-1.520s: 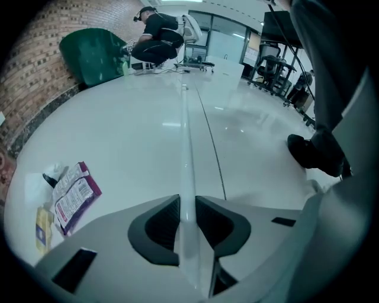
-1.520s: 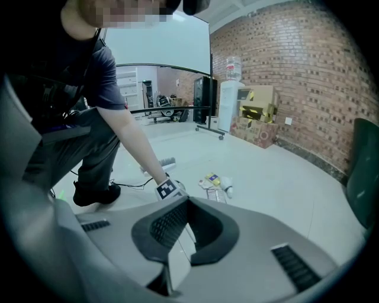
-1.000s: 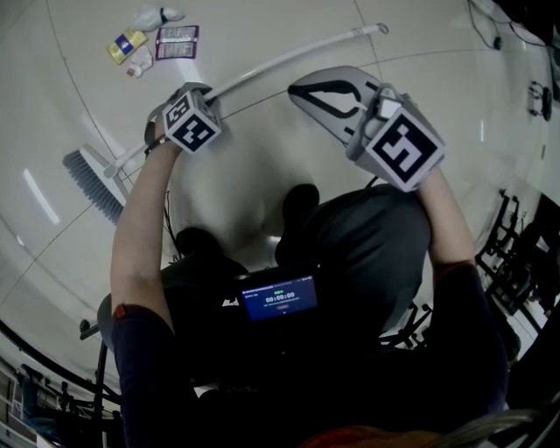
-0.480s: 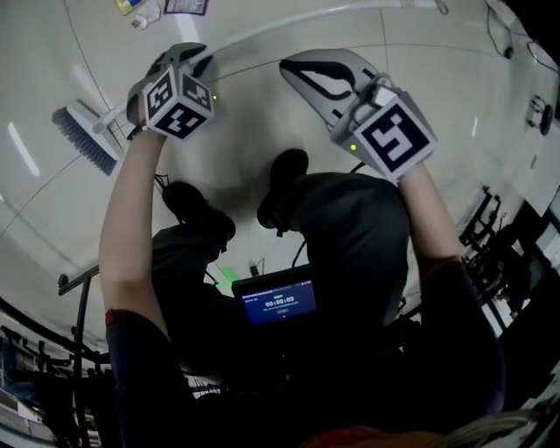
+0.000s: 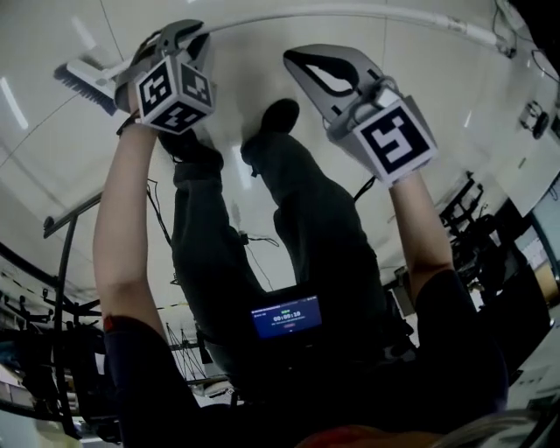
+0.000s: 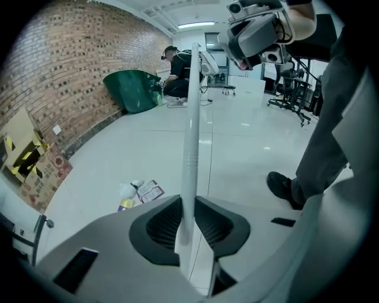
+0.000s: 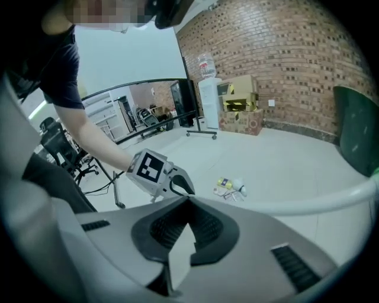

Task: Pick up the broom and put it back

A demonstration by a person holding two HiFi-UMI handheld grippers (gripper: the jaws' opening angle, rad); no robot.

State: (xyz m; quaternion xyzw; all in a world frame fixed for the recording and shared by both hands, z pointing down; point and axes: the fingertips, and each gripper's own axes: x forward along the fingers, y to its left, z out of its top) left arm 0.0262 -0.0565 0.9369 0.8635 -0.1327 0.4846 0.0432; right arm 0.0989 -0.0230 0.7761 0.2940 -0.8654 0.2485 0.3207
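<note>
The broom's white handle (image 6: pixel 190 136) runs straight up out of my left gripper (image 6: pixel 186 202), whose dark pads are pressed on it from both sides. From the head view, that left gripper (image 5: pixel 178 37) sits at the top left on the handle (image 5: pixel 367 12). The grey bristle head (image 5: pixel 80 77) hangs off to its left, and the pole sweeps away to the upper right. My right gripper (image 5: pixel 299 61) is beside it, shut with nothing in it, and apart from the pole. In the right gripper view the jaws (image 7: pixel 188 201) meet, and the handle (image 7: pixel 314 202) curves past on the right.
A bottle and packets (image 6: pixel 137 192) lie on the pale floor. A green bin (image 6: pixel 133 89) and cardboard boxes (image 6: pixel 26 160) stand along the brick wall. A person (image 6: pixel 177 65) crouches far back. Office chairs and stands (image 5: pixel 477 219) crowd the right side.
Both grippers have risen, and the broom has come up with the left one. Its head has moved toward the top left corner, and the floor items have left the head view.
</note>
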